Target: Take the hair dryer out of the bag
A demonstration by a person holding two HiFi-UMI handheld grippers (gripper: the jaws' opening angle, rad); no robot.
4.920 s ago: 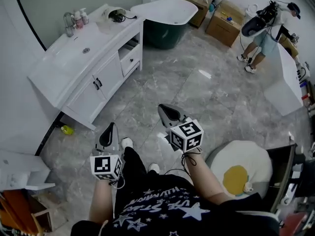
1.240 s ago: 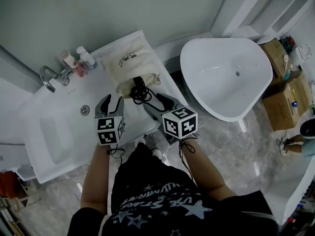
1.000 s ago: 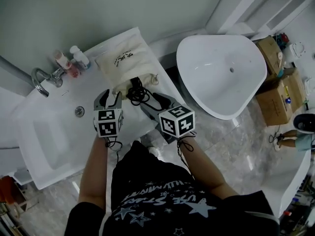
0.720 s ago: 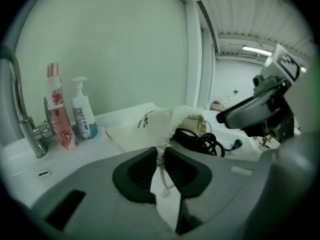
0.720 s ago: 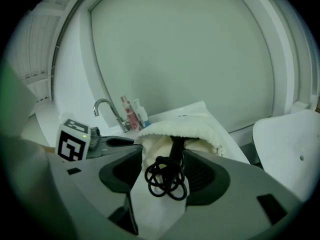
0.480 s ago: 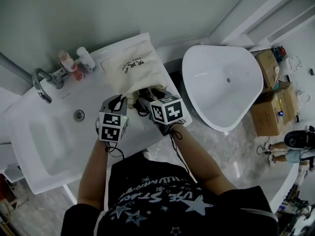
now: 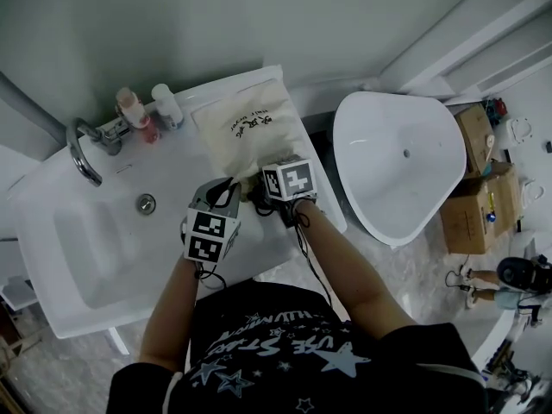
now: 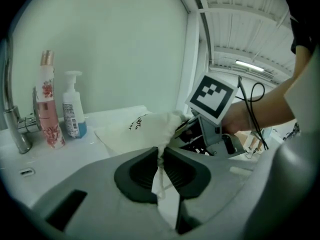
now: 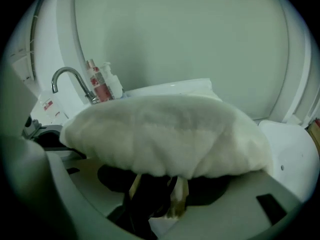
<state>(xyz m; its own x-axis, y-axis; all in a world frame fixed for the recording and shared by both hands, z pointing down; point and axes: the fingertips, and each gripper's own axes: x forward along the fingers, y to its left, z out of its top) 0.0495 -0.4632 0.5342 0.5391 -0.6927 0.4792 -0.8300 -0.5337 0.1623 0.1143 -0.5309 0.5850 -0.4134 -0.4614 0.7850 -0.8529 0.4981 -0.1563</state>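
Step in hand: opening the mouth of the bag to reach the hair dryer. The cream cloth bag [image 7: 250, 129] lies flat on the white vanity counter [image 7: 185, 158], its mouth toward the person. The left gripper [image 8: 161, 160] is clamped on a fold of cloth at the rim of that mouth. The right gripper [image 9: 160, 194] is set at the same mouth, its jaws opening and standing wide, with the cloth bulging over them. Between them lies a dark mass judged to be the hair dryer [image 9: 145, 196] with its cord, which the pads do not yet press. For a clean withdrawal, the rim is best kept pinned or lifted by the left gripper. The right jaws should be closed on the dark body alone, free of cloth, and drawn away from the bag along the counter. Obstruction is most likely from the cream drawstring ends [image 9: 181, 196], which hang among the dark mass and could be caught in the grip. Surroundings: a white bathtub [image 7: 405, 162] to the right, the sink basin [image 7: 95, 231] to the left, cardboard boxes [image 7: 474, 205] on the floor beyond, a chrome faucet [image 7: 82, 149], and a pink bottle [image 7: 134, 110] and a white pump bottle [image 7: 166, 106] behind the bag, all clear of the pulling path.
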